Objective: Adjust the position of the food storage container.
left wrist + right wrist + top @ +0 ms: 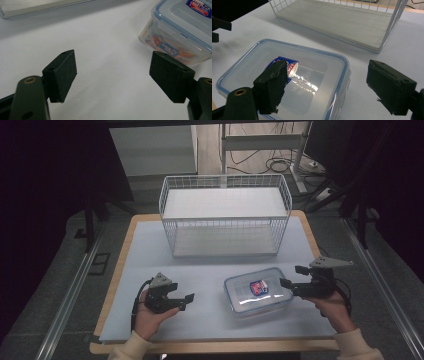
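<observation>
Your bench (150, 270) is a pale, matte sheet over a wood-edged top, dark floor around it. The clear rectangular plastic box with the blue-rimmed snap lid (257, 292) lies on it at front right, untouched so far. Your right gripper (289, 276) is just at its right end, fingers (272, 87) spread wide and empty; the grasp is still to do. Your left gripper (187, 301) waits apart, fingers open too. The white wire basket (225, 215) stands behind, empty.

Open mat (210, 265) is lying between the lidded plastic container (256, 292) and the white wire basket (225, 215), leaving passing room. The basket's mesh walls are blocking the table's far half. Bare mat is separating the left gripper (189, 301) from the container.
</observation>
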`<state>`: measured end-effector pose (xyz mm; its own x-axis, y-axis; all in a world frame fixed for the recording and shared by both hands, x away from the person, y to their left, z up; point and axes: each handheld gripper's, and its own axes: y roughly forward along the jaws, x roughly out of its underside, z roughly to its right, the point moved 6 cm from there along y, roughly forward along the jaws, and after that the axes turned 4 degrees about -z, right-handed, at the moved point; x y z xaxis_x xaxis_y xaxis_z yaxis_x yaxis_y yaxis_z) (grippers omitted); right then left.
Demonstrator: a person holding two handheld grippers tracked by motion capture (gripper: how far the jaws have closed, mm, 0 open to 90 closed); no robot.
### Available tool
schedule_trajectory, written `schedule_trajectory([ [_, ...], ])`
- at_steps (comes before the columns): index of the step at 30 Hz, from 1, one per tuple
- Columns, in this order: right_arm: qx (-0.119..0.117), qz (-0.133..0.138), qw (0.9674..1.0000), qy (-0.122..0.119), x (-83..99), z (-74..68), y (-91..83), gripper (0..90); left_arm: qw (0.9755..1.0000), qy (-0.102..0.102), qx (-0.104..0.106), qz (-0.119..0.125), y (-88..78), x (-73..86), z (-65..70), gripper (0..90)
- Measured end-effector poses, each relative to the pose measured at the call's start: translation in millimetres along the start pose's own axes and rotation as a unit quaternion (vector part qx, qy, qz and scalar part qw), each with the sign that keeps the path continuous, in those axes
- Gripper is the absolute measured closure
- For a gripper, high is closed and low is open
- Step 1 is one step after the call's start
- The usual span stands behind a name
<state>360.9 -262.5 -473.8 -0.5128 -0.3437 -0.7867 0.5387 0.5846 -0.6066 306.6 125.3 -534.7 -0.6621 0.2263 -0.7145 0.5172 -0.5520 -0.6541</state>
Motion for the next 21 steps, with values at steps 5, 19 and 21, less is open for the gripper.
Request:
schedule_trajectory([
  [5, 0.003, -0.012, 0.9999, -0.009, 2.9, -0.8, 4.9, 18.6, 1.0000, 0.002, 0.005, 0.000, 0.2, 0.9, 0.2, 21.8],
  [19, 0.014, -0.012, 0.9998, -0.002, 1.9, 4.0, -2.9, 23.0, 0.9999, 0.002, 0.009, -0.005, -0.6, 5.2, -0.7, 20.9],
  [21, 0.013, -0.014, 0.9998, 0.002, 3.4, 6.6, -3.0, 25.5, 0.9999, 0.001, 0.010, -0.011, 2.0, 6.5, -1.7, 20.7],
])
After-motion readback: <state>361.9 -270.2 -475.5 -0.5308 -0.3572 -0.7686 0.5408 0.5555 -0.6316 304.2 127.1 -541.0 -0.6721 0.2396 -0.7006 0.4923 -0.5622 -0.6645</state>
